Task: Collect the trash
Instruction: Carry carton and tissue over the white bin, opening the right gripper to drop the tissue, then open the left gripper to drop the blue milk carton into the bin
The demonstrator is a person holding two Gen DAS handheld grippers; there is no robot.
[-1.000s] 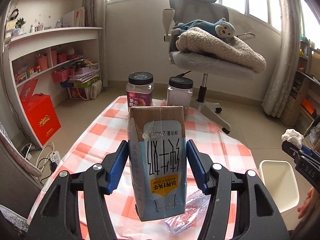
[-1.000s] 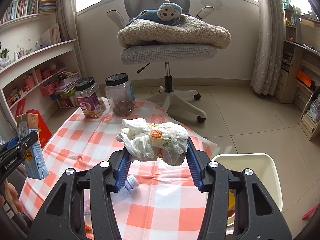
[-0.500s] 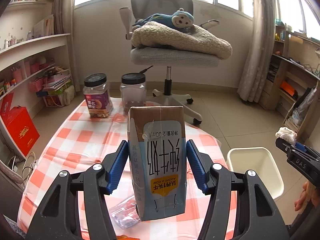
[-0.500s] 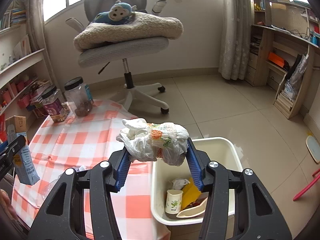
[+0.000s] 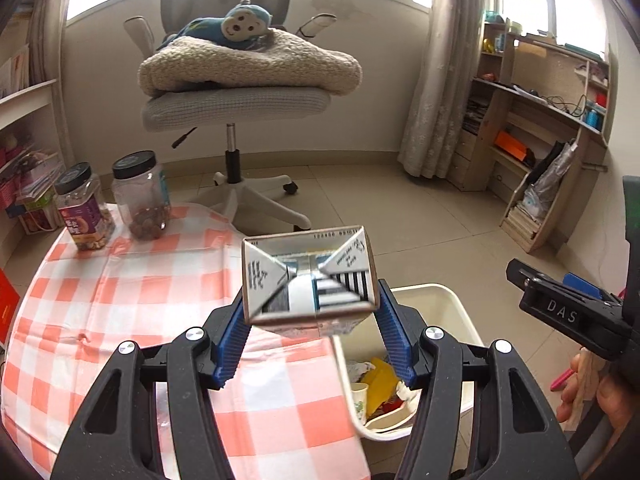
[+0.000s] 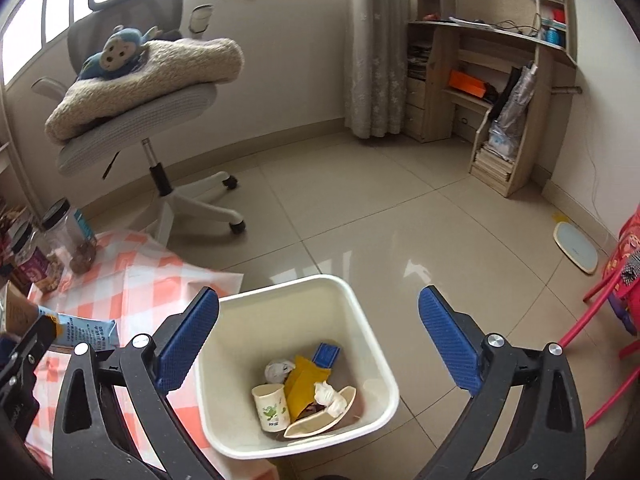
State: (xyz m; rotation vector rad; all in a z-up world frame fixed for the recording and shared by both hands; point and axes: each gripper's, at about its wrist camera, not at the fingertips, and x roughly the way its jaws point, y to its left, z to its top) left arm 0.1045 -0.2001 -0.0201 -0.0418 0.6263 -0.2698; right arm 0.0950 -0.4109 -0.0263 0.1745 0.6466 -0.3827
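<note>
Left gripper (image 5: pixel 310 334) clamped on tilted blue-and-brown milk carton (image 5: pixel 308 278) over table edge beside white plastic trash bin (image 6: pixel 372 360), right gripper (image 6: pixel 318 344) spread wide, empty, angled down over bin.

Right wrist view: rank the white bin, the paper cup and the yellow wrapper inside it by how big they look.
1. white bin, clearly the largest; it contains the other two.
2 and 3. paper cup and yellow wrapper look about alike; the wrapper is crumpled and partly hidden, so I won't rank them.
</note>
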